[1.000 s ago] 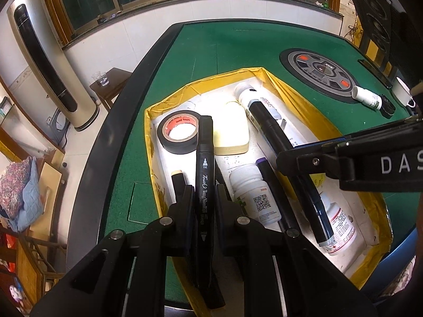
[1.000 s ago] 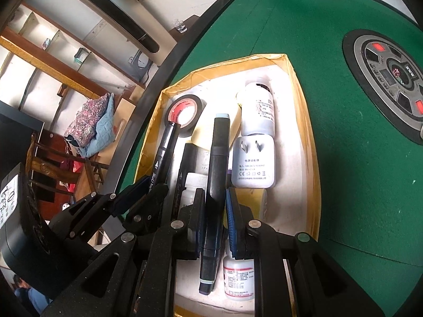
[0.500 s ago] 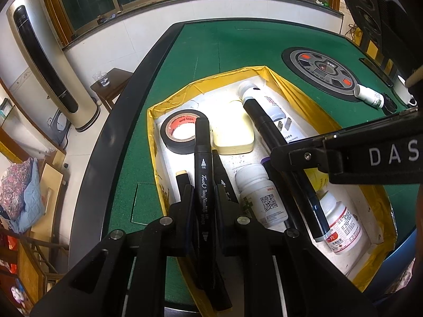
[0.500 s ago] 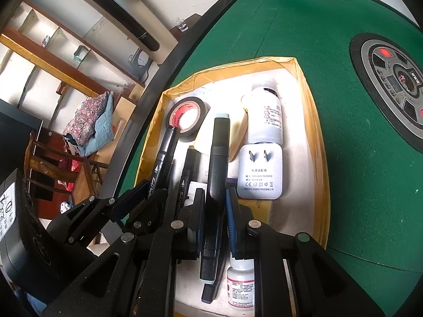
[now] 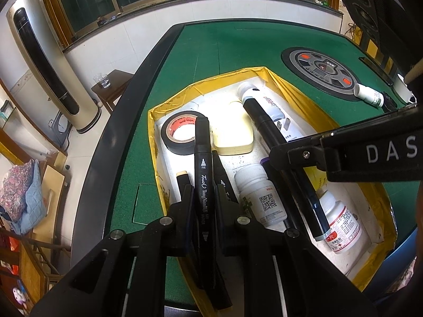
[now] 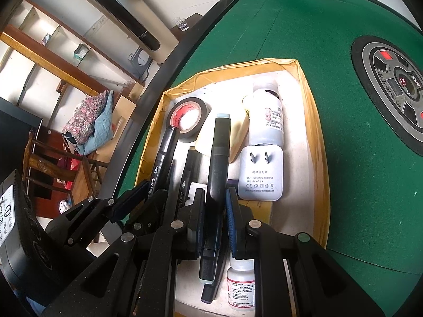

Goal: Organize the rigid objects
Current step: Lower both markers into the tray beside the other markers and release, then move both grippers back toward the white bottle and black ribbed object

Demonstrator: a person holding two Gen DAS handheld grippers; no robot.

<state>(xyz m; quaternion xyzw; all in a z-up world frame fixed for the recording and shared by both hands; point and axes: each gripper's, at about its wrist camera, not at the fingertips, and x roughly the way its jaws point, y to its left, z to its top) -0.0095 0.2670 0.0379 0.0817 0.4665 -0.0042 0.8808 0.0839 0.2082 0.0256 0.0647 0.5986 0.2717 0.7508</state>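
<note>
In the left wrist view my left gripper [image 5: 203, 189] is shut on a black "Touch" marker [image 5: 202, 145], held above a shallow yellow-edged box [image 5: 153, 142]. Beside it my right gripper [image 5: 290, 155] grips a second black marker with pale blue-grey caps [image 5: 267, 129]. The right wrist view shows that marker [image 6: 218, 158] clamped in the right gripper [image 6: 215, 195], and the left gripper [image 6: 156, 192] at the left with its marker [image 6: 165, 153]. The box [image 6: 314, 137] holds a black tape roll [image 5: 179, 134], a cream block [image 5: 232, 137], white bottles [image 5: 261, 198], a white power adapter [image 6: 260, 177] and more markers [image 5: 222, 182].
The box lies on a green felt table [image 5: 238, 47] with a black raised rim [image 5: 127, 121]. A round control panel [image 5: 322, 71] sits in the table's middle, with a small white bottle [image 5: 368, 95] lying beside it. Beyond the rim are a tall air conditioner [image 5: 45, 60] and a side table.
Both grippers keep hold of their markers. The box sits slightly lower in the right wrist view than a second ago; otherwise nothing has visibly moved.
</note>
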